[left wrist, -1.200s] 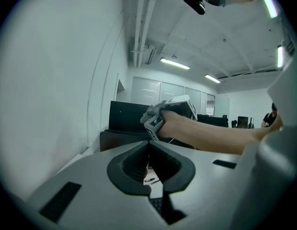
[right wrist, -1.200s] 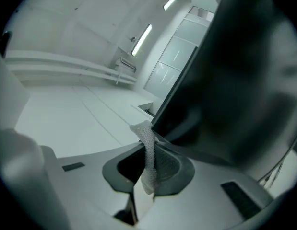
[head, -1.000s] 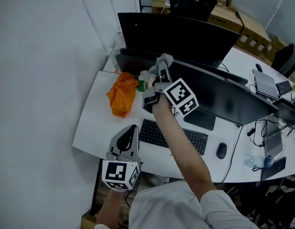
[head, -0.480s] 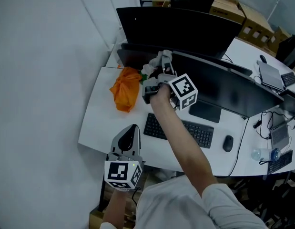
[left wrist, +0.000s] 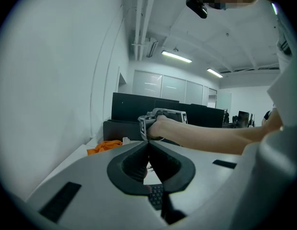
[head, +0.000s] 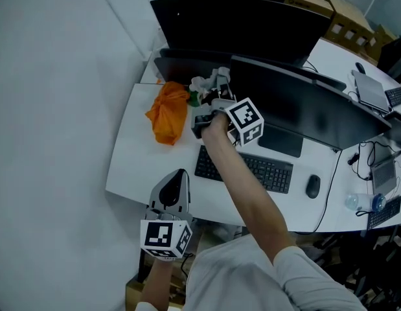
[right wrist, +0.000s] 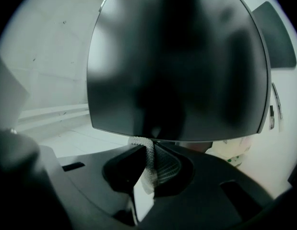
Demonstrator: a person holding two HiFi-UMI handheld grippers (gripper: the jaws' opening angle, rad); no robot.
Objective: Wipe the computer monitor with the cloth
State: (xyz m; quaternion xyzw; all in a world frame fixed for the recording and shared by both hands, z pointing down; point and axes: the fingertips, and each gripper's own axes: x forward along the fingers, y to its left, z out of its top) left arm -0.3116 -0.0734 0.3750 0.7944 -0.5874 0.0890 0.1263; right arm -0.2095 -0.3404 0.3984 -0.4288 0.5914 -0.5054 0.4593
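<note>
The near dark monitor stands on the white desk, with a second dark screen behind it. My right gripper is at the near monitor's left end, shut on a whitish mesh cloth. In the right gripper view the cloth is pinched between the jaws, its top edge at the lower edge of the dark screen. My left gripper hangs over the desk's front edge, shut and with nothing in it.
An orange bundle lies on the desk left of the right gripper. A keyboard and a mouse sit before the monitor. A water bottle, cables and small devices crowd the right end. A white wall runs along the left.
The right gripper with the cloth has stayed at the monitor's left end, shifting only slightly. The left gripper has not moved. The head view has tilted a little.
</note>
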